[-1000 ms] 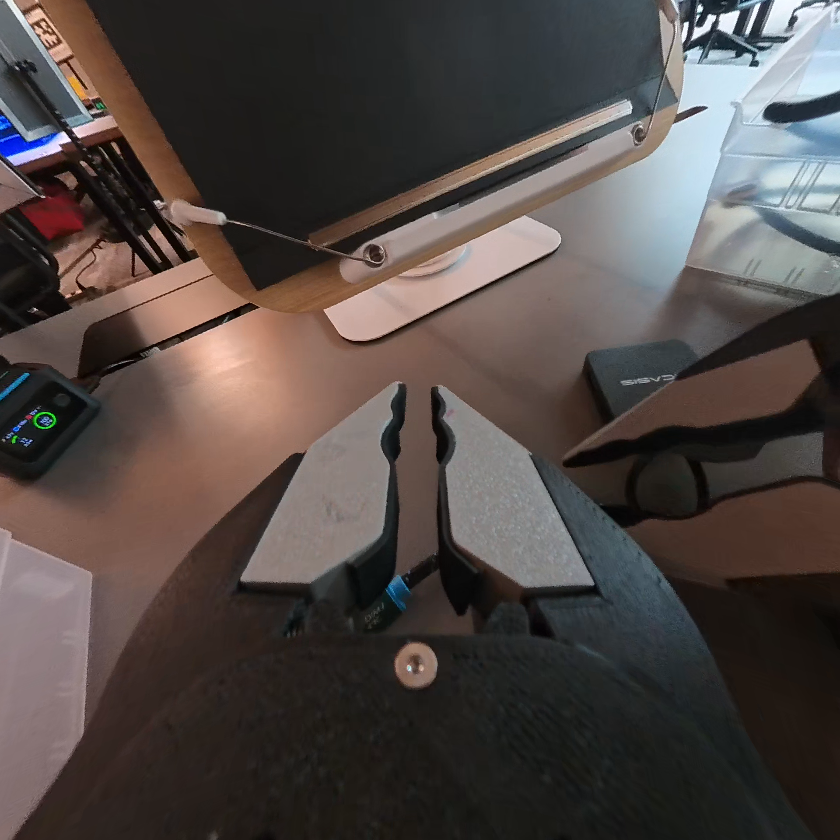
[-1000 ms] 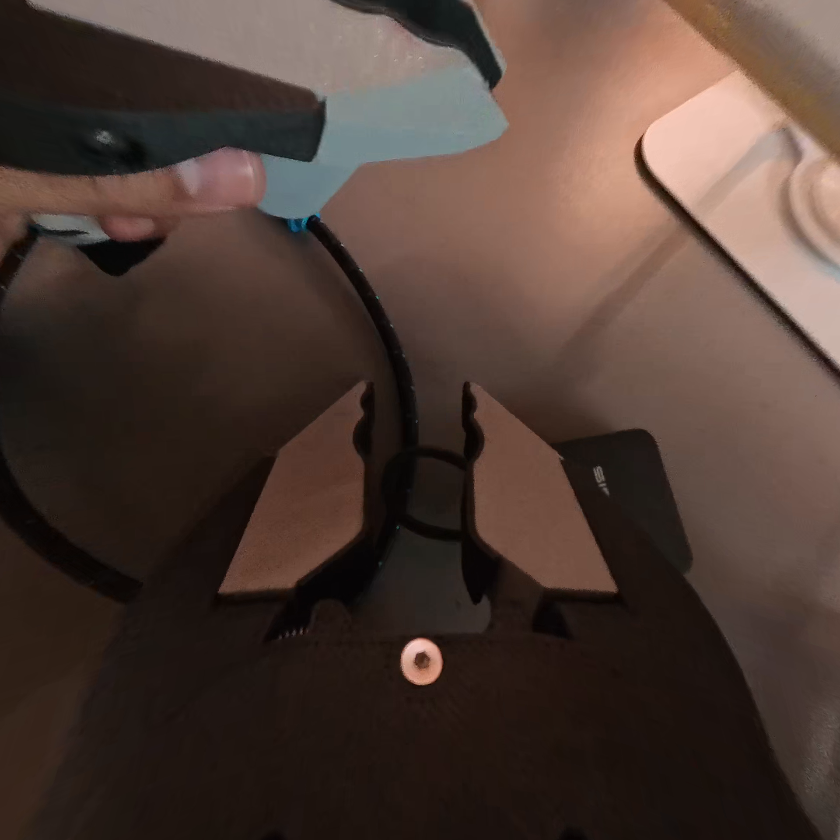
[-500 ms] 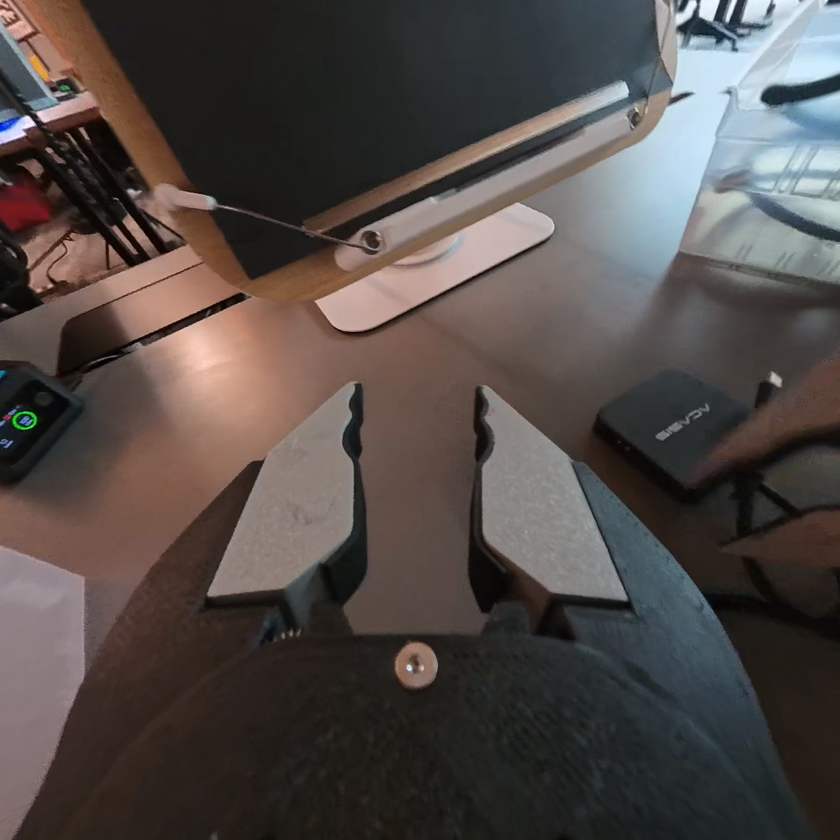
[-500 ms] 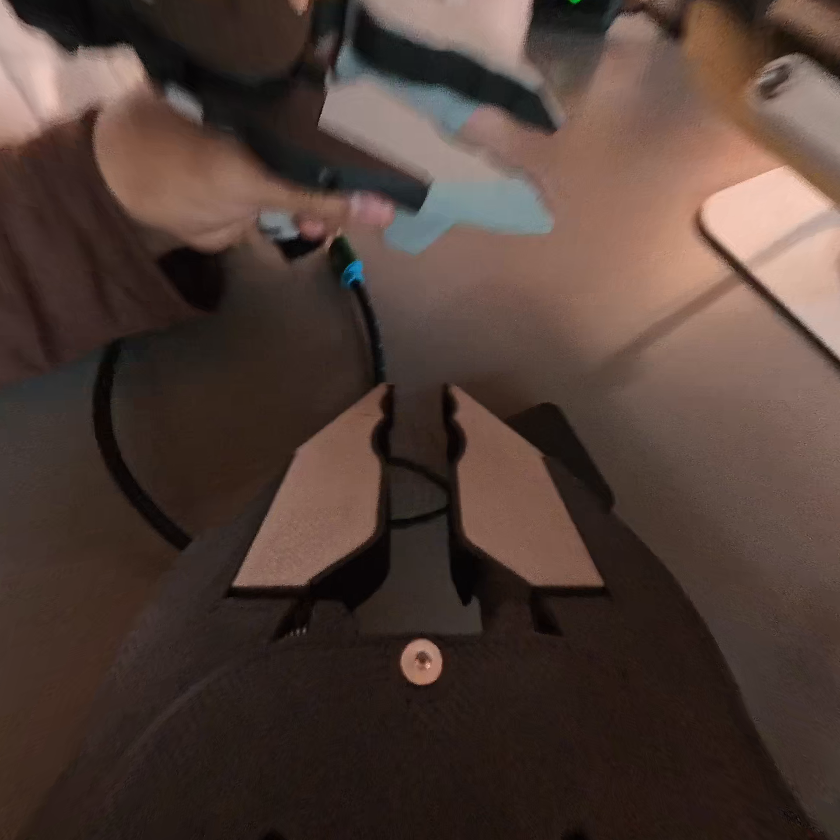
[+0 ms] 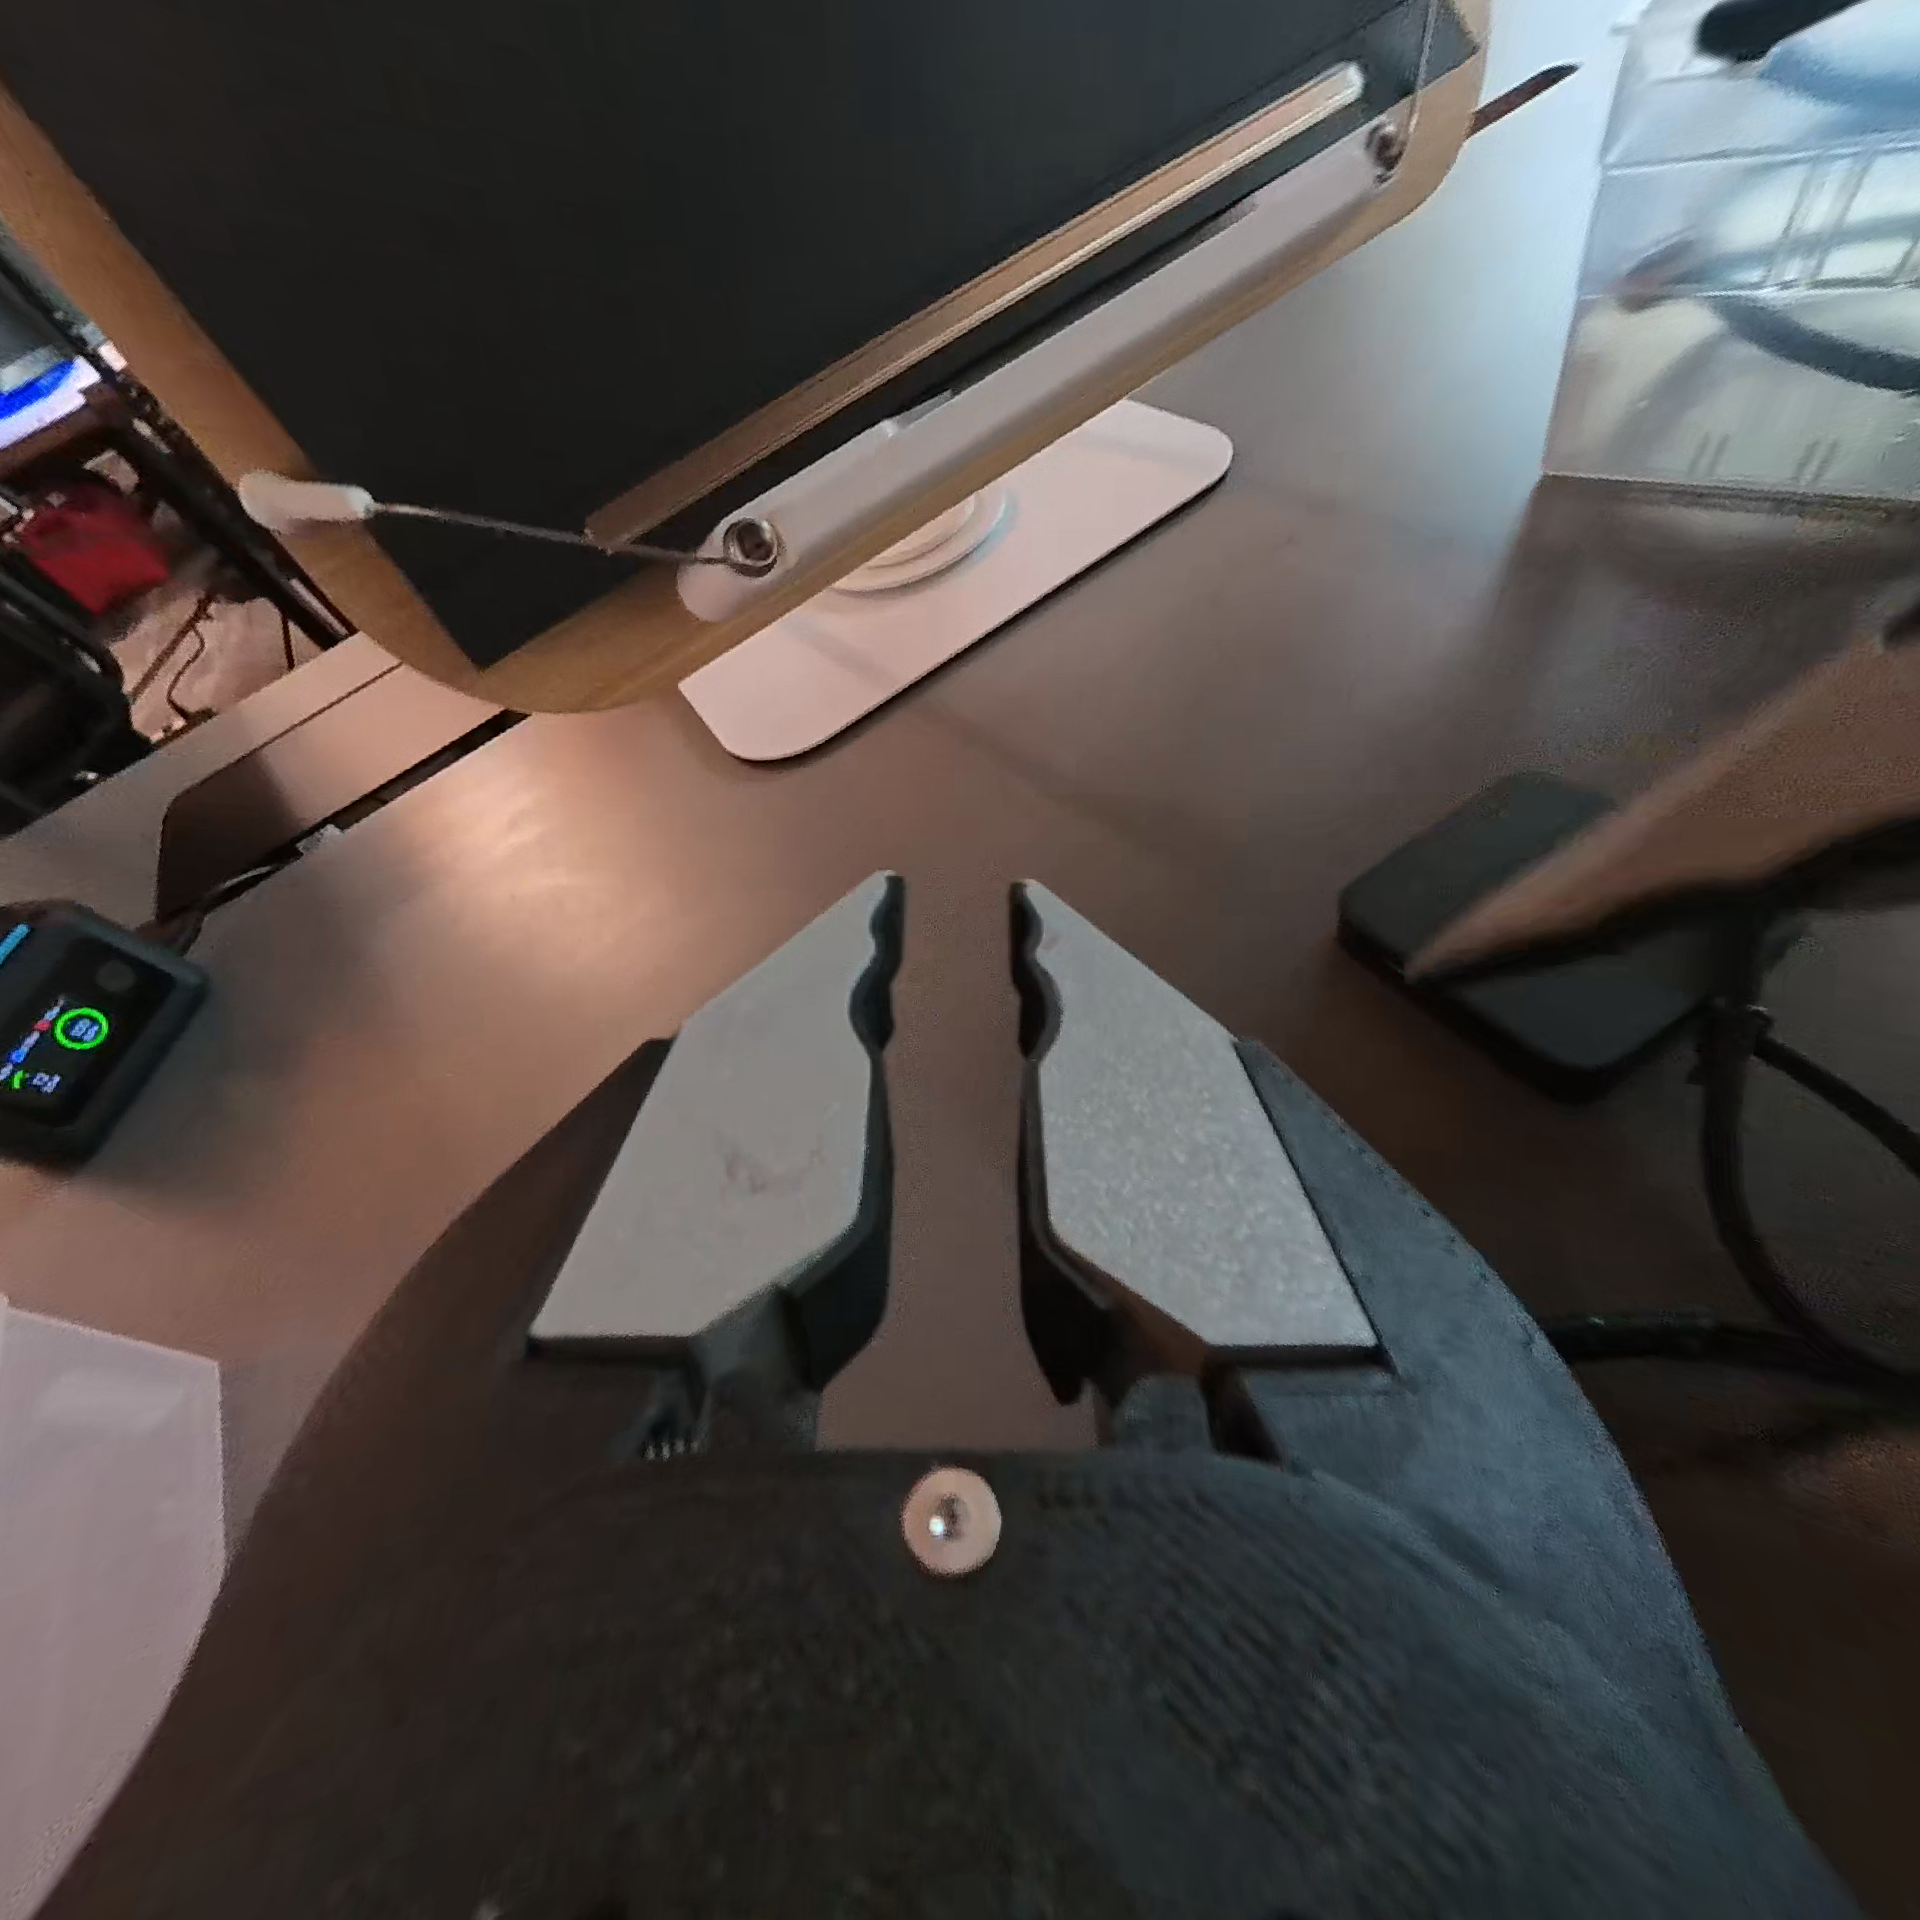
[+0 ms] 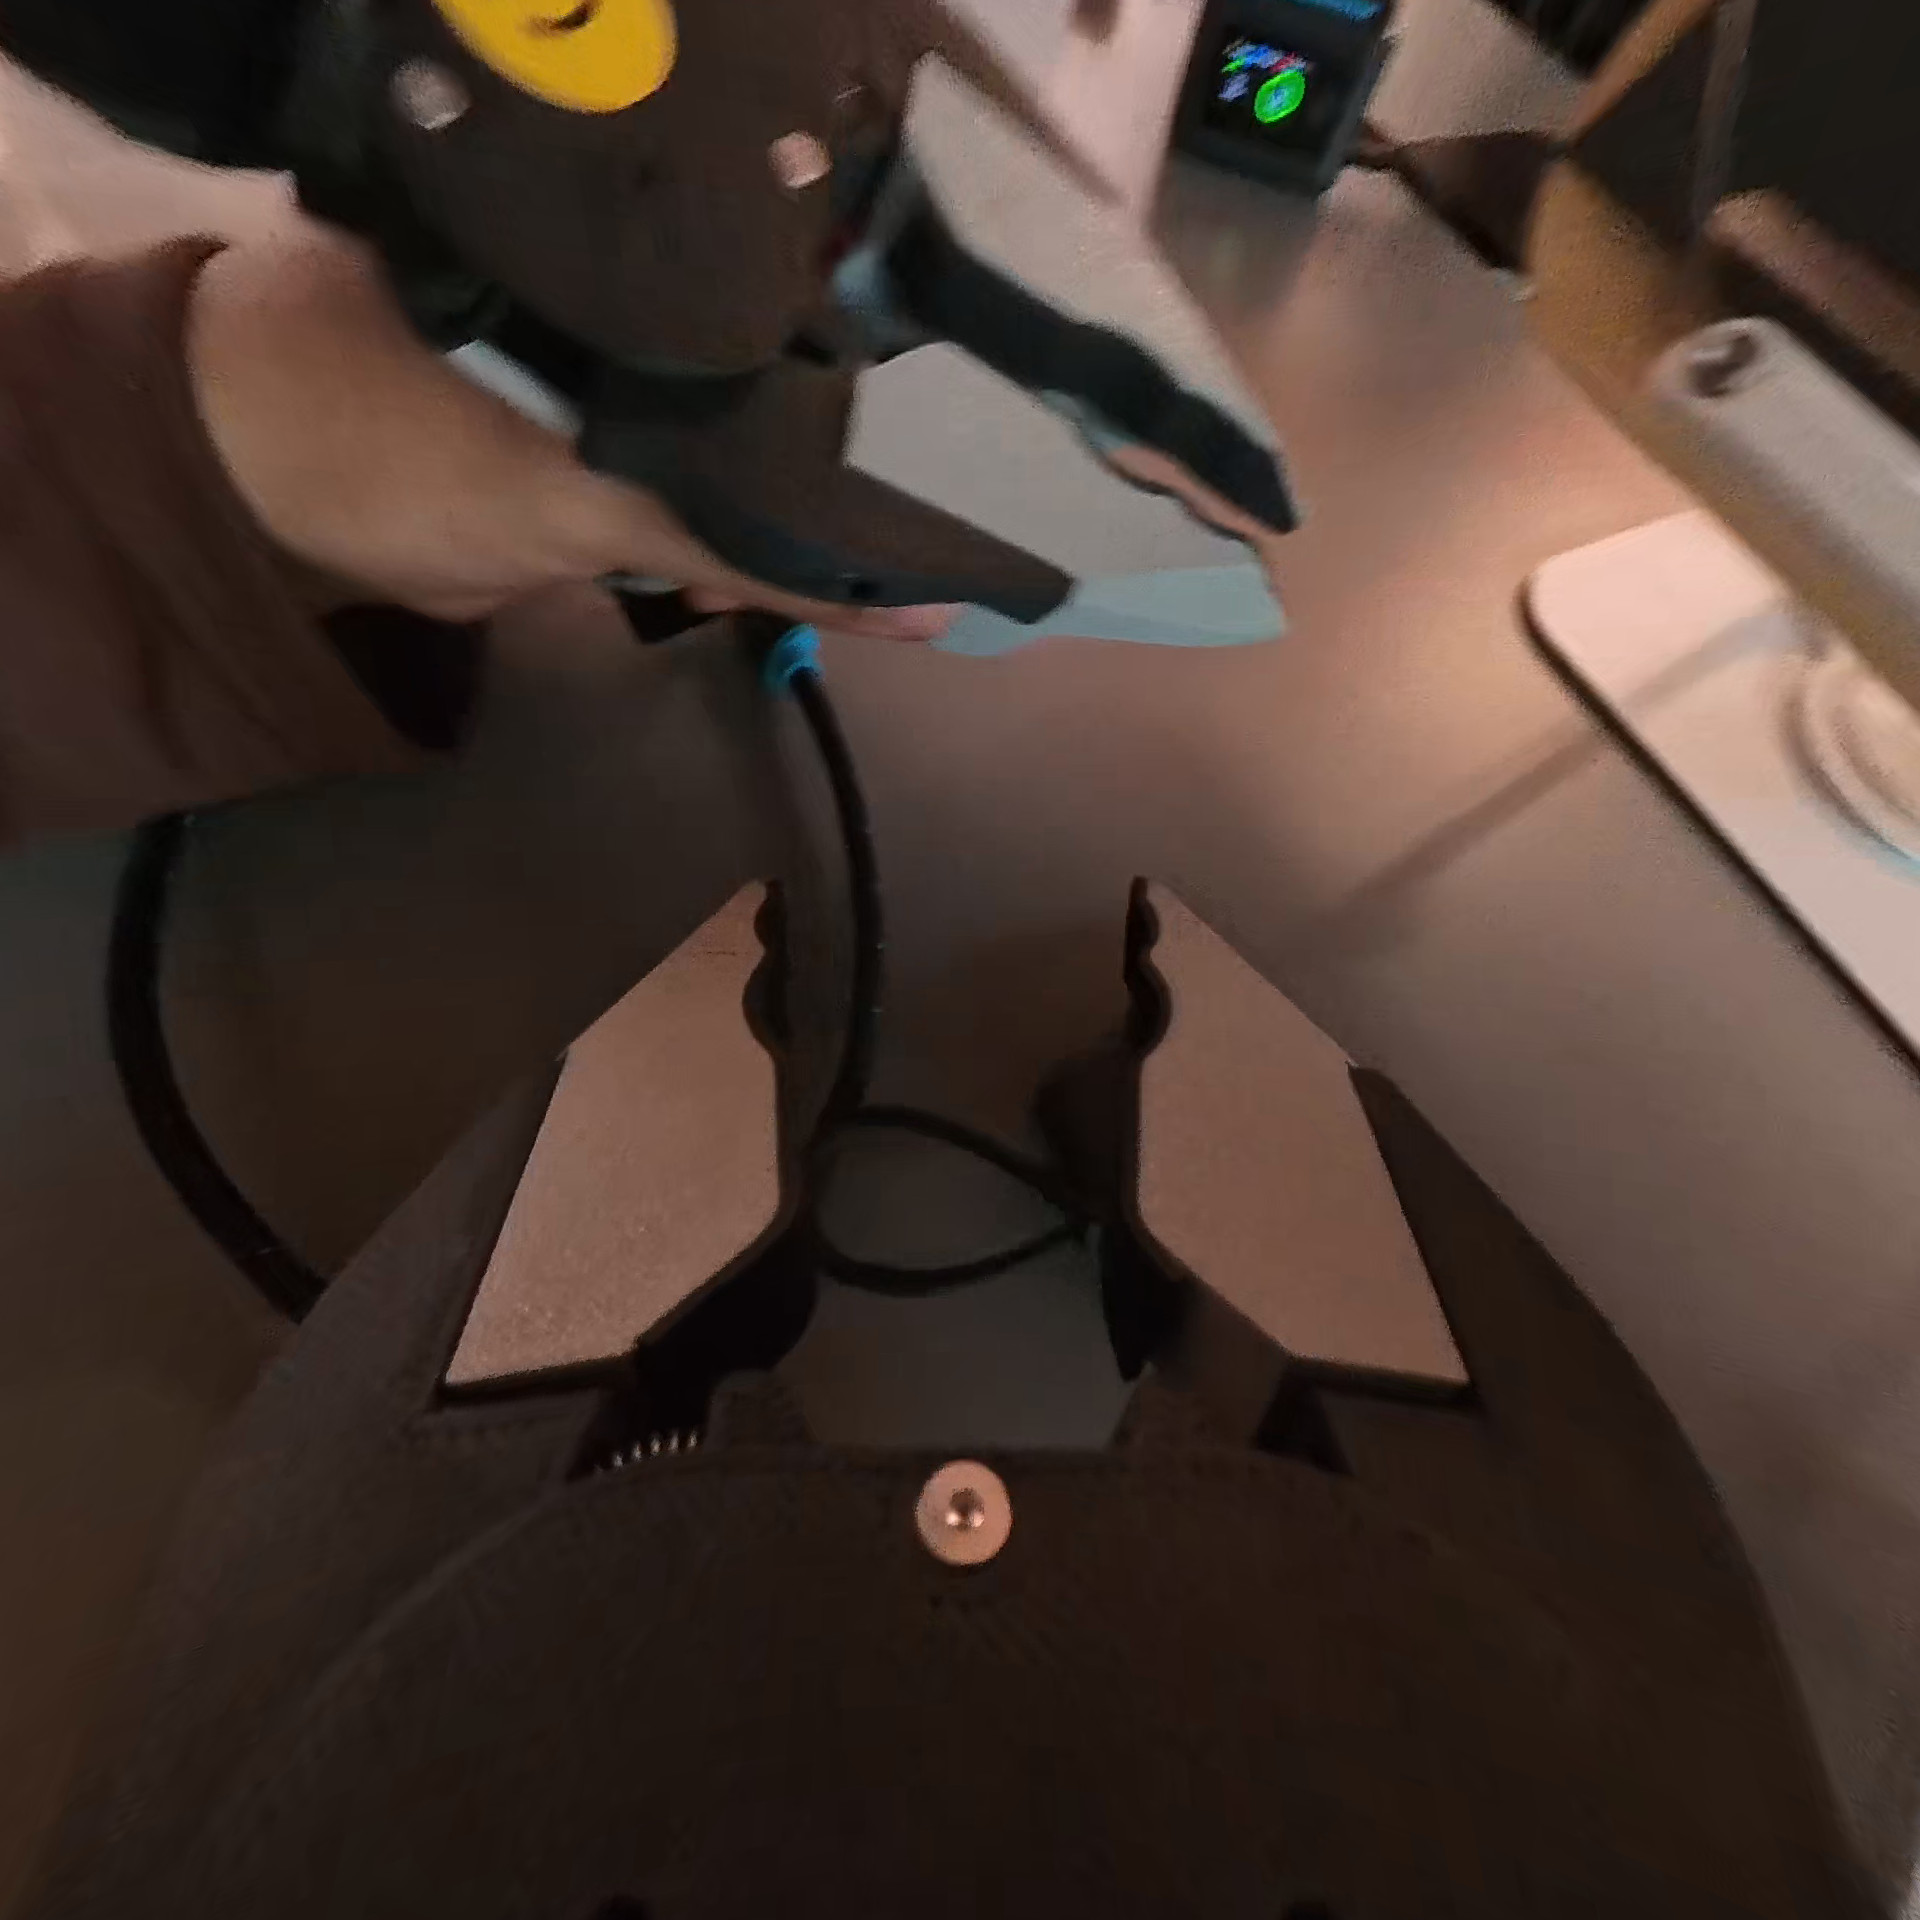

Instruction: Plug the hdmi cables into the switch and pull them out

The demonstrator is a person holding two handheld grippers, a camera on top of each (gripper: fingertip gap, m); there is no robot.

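Black braided hdmi cable point(image 6: 847, 883) with a blue collar runs across the brown desk point(image 5: 644, 883) from under the left gripper point(image 6: 1195, 561) toward the right gripper point(image 6: 951, 914). It passes between the right gripper's fingers near the left one, but they stand wide apart and neither presses on it, so nothing is held. Left gripper point(image 5: 956, 904) in its own view: fingers part-way apart, only bare desk between them, nothing gripped. From the right wrist view the cable's plug end sits under the person's hand point(image 6: 436, 499); plug itself hidden.

Switch point(image 5: 1538, 935), a flat black box, lies on the desk to the right of the left gripper, partly covered by a blurred finger of the right gripper. A thin black lead point(image 5: 1735, 1122) hangs off its near corner. Cannot tell whether any hdmi plug is seated in a port.

Progress judgement: mid-cycle. The braided cable looks loose on the desk, not plugged. Left to do: pick up the plug, line it up with a port, push in, pull out.

Also on the desk: monitor point(image 5: 623, 208) on white base, small gadget with lit screen point(image 5: 62, 1039).
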